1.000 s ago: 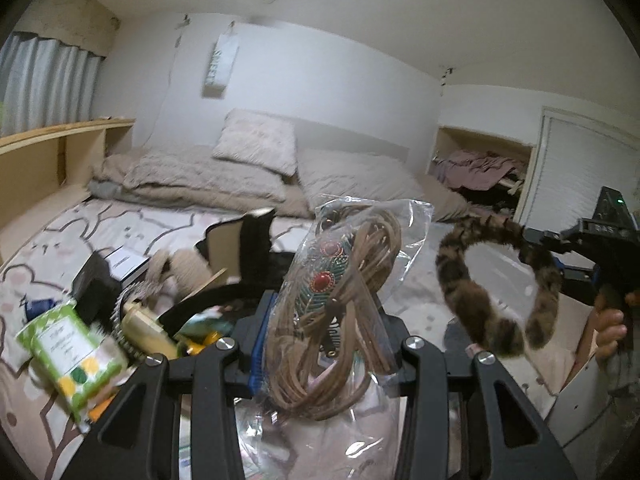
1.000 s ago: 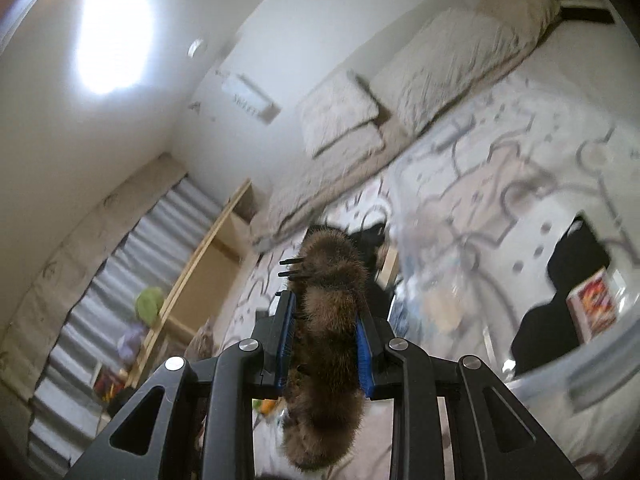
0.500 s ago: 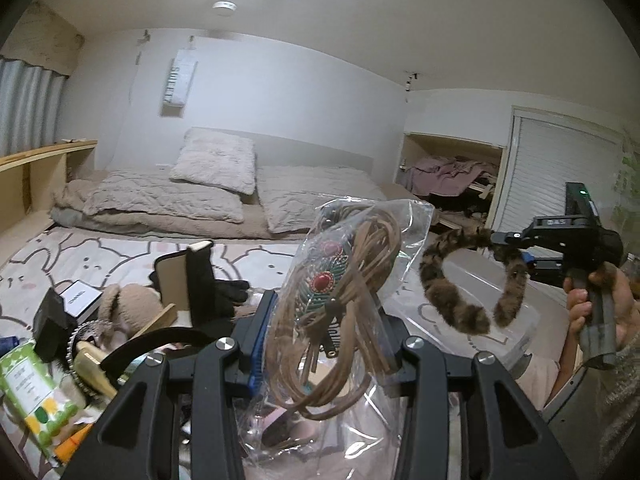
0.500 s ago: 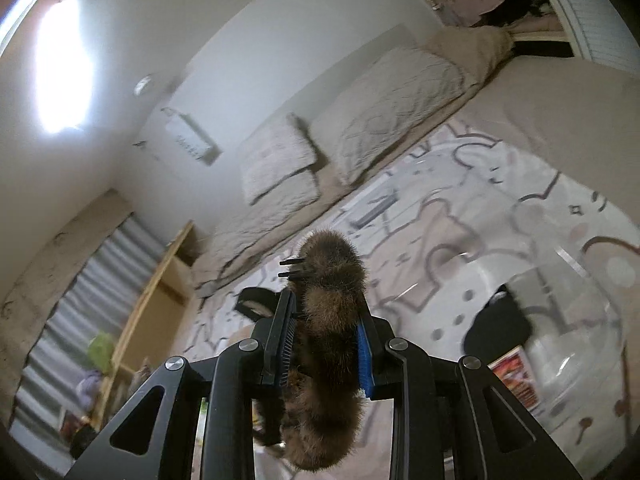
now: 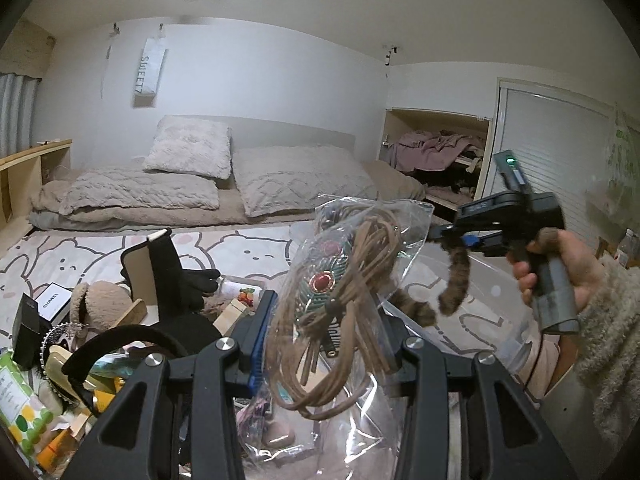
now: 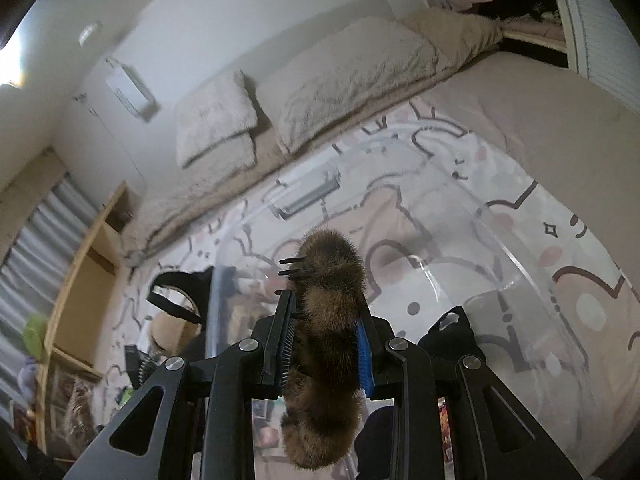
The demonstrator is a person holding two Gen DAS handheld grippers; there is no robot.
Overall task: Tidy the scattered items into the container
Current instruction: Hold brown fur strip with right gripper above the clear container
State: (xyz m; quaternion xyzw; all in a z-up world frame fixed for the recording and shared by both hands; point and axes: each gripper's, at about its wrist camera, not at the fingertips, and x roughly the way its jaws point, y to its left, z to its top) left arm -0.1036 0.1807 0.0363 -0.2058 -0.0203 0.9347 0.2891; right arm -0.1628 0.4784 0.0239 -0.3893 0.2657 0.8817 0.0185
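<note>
My left gripper (image 5: 326,344) is shut on a clear plastic bag of tan cord with a red-studded feather ornament (image 5: 340,300), held up above the clutter. My right gripper (image 6: 324,340) is shut on a furry brown headband (image 6: 328,320) with black comb teeth. In the left wrist view the right gripper (image 5: 460,236) hangs the headband (image 5: 452,284) over the clear plastic container (image 5: 492,292). The container (image 6: 516,260) fills the right wrist view below the headband, with a black item (image 6: 452,336) inside.
Scattered items lie on the patterned bed cover at left: a black glove on a card (image 5: 164,272), a Chanel box (image 5: 54,294), a black headband (image 5: 132,344), a green wipes pack (image 5: 16,400), a plush toy (image 5: 100,300). Pillows (image 5: 188,152) lie behind.
My right gripper has swung with the furry headband to above the clear container, tilting downward. My left gripper has turned right, still holding the bag.
</note>
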